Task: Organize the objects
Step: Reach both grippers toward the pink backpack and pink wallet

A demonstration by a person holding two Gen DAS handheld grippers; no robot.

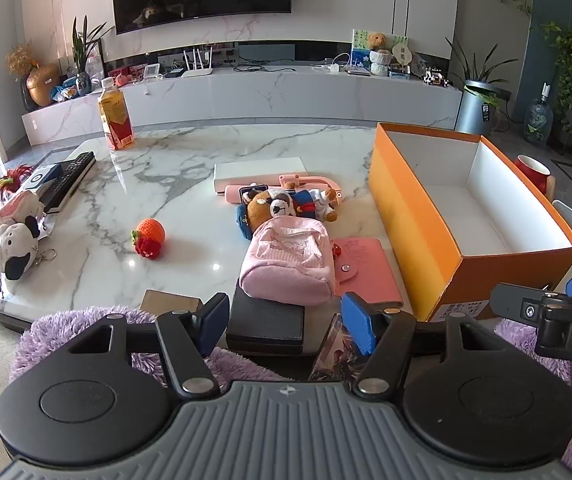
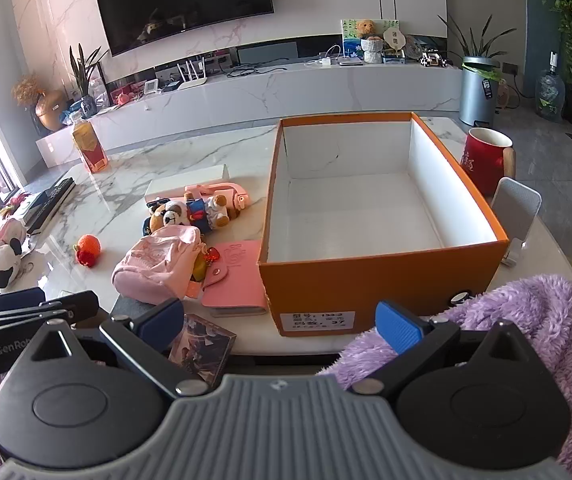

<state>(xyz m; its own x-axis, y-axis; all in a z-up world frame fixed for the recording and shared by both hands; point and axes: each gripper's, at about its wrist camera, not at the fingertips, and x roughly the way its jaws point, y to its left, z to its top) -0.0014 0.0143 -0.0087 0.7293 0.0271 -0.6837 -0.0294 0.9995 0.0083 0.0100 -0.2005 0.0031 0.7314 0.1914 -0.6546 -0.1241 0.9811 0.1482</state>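
An empty orange box [image 1: 418, 220] [image 2: 366, 280] with a white inside stands on the right of the marble table [image 1: 174, 168]. Left of it lie a pink mini backpack [image 1: 290, 264] [image 2: 158, 264], a pink wallet [image 1: 366, 276] [image 2: 234, 280], a bear plush [image 1: 282, 206] [image 2: 190, 210] and a knitted orange fruit [image 1: 150, 236] [image 2: 88, 248]. My left gripper [image 1: 286, 322] hovers open at the near table edge, over a black box [image 1: 266, 324], and holds nothing. My right gripper [image 2: 282, 322] stands wide open before the orange box's near wall, also holding nothing.
A white flat box [image 1: 260, 172], a pink stick [image 1: 310, 182], a drink bottle [image 1: 116, 120], a remote [image 1: 68, 180] and a cow plush [image 1: 16, 248] lie further left. A red mug [image 2: 484, 160] and grey stand [image 2: 514, 212] sit right of the box. A picture-printed pack [image 2: 202, 346] lies near me.
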